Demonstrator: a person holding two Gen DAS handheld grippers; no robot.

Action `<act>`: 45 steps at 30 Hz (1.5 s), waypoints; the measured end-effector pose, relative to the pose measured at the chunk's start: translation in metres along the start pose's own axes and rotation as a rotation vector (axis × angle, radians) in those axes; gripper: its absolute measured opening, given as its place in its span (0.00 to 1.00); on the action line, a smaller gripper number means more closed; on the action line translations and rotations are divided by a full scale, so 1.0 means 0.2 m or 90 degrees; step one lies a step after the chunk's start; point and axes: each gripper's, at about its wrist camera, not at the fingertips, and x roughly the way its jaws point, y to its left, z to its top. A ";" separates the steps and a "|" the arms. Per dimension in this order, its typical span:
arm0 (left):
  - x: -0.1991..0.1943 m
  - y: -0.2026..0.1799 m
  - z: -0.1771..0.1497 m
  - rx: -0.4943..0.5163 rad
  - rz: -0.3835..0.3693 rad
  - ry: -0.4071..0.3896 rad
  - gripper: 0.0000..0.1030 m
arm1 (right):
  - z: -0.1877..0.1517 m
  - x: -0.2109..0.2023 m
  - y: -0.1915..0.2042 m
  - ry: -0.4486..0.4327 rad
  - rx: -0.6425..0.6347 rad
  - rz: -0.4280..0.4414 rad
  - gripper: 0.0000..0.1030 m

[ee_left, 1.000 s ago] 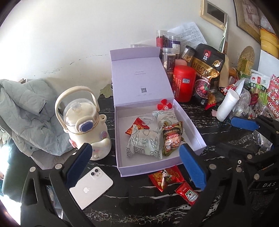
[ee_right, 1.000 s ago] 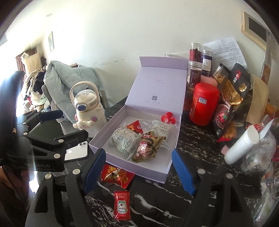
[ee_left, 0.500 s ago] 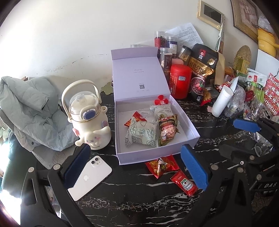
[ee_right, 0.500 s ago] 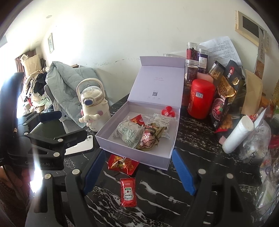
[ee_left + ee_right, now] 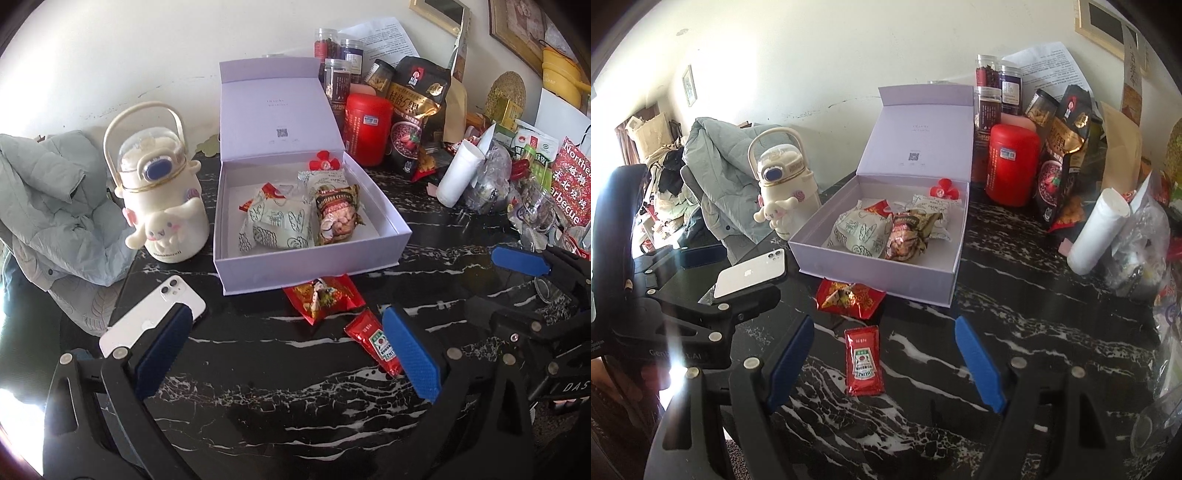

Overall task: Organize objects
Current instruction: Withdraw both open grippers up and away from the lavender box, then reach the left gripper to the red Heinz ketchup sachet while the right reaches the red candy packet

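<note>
Ketchup sachet (image 5: 863,361): flat on the black marbled desk (image 5: 1015,314), between the blue pads of the right tongs (image 5: 884,363) but untouched – pads spread well clear on both sides.
Red snack packet (image 5: 849,297): on the desk, its far edge tucked against the front wall of the box, just beyond the sachet.
Lilac box (image 5: 314,273): open, lid upright at the back; inside lie a pale printed bag (image 5: 279,227), a nut packet (image 5: 338,216) and a red flower-shaped piece (image 5: 324,161) at the rear.
Left tongs (image 5: 284,352): spread, nothing between the pads – the sachet lies beside the pad on the right of that view.
White phone (image 5: 155,314): face down, left of the box.
Cream bottle (image 5: 162,192): upright, with handle, beside the box's left wall.
Red canister (image 5: 1012,164): upright behind the box, among jars and bags.
</note>
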 end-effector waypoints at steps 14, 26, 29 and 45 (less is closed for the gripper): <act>0.15 -0.13 -0.12 0.014 -0.021 0.050 1.00 | -0.17 0.09 -0.10 0.042 0.032 0.003 0.78; 0.35 -0.27 -0.14 0.018 -0.035 0.100 1.00 | -0.22 0.12 -0.24 0.053 0.077 -0.032 0.78; 0.40 -0.30 -0.15 0.016 -0.041 0.115 1.00 | -0.24 0.12 -0.27 0.057 0.086 -0.037 0.78; 0.47 -0.19 -0.21 -0.024 -0.005 0.121 1.00 | -0.22 0.20 -0.21 0.072 0.069 -0.010 0.78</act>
